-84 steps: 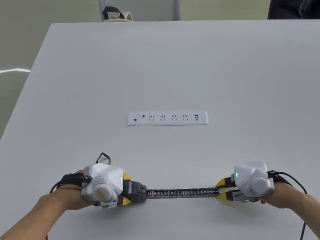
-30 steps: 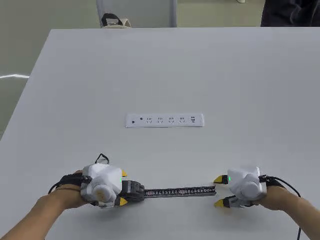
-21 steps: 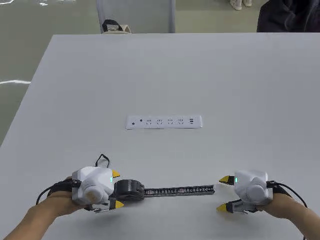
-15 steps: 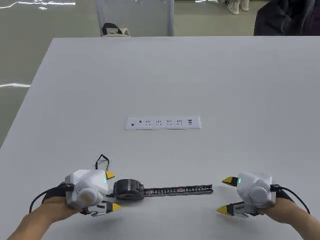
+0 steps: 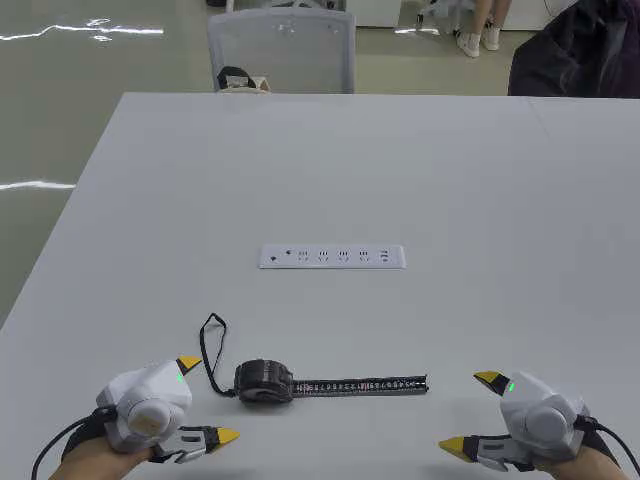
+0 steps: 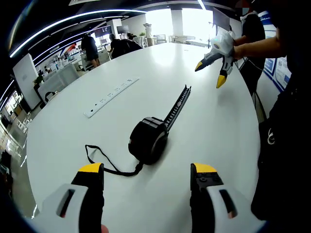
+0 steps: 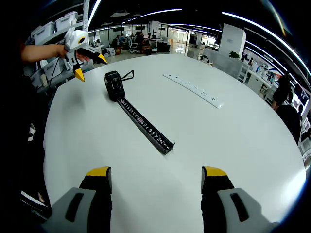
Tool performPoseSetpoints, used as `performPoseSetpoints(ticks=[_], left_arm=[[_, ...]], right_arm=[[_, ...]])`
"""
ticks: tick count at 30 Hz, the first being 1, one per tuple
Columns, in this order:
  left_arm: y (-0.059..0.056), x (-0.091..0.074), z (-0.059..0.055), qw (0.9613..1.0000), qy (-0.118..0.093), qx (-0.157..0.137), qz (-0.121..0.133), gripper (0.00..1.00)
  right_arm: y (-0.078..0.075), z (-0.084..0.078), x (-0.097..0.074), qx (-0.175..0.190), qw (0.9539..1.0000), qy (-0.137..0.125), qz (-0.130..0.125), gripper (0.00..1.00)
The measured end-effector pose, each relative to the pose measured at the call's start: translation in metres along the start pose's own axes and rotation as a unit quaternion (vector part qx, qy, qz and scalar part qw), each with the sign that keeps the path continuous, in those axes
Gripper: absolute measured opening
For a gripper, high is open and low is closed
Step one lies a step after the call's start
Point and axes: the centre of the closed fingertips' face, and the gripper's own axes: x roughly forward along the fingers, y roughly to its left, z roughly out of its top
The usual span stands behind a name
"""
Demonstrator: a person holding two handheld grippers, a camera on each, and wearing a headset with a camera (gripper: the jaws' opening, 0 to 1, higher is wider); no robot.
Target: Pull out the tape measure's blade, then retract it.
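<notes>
The dark tape measure lay on the white table near the person's edge, resting free between the two grippers and touched by neither. Its blade stretched out flat toward the right gripper, its end stopping short of the yellow-tipped jaws. The right gripper's jaws stood spread wide with nothing between them. The left gripper hovered just left of the tape measure, its jaws likewise parted and empty. A black wrist loop trailed from the tape measure toward the left gripper. Farther across the table, a white power strip lay well apart from the blade.
</notes>
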Motion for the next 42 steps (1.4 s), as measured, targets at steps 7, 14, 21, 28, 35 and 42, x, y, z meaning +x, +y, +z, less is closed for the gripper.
performPoseSetpoints(ticks=[7,14,21,28,35,42], left_arm=[[-0.008,-0.016,0.000,0.9962,-0.031,-0.066,0.047,0.78],[-0.016,-0.034,0.001,0.9897,-0.037,-0.106,0.089,0.85],[-0.021,-0.049,0.000,0.9751,-0.049,-0.167,0.137,0.95],[-0.026,-0.058,0.001,0.9608,-0.059,-0.212,0.168,0.99],[-0.034,-0.065,0.007,0.9516,-0.075,-0.227,0.193,0.99],[-0.037,-0.062,0.008,0.9464,-0.081,-0.235,0.206,0.99]], right_arm=[[0.008,0.007,-0.016,0.040,0.9981,-0.018,-0.043,0.83],[0.026,0.012,-0.028,0.058,0.9962,-0.030,-0.058,0.86],[0.035,0.017,-0.037,0.086,0.9914,-0.052,-0.084,0.91],[0.039,0.024,-0.048,0.093,0.9837,-0.079,-0.132,0.96],[0.048,0.022,-0.047,0.104,0.9819,-0.080,-0.137,0.96],[0.054,0.022,-0.046,0.117,0.9801,-0.084,-0.137,0.96]])
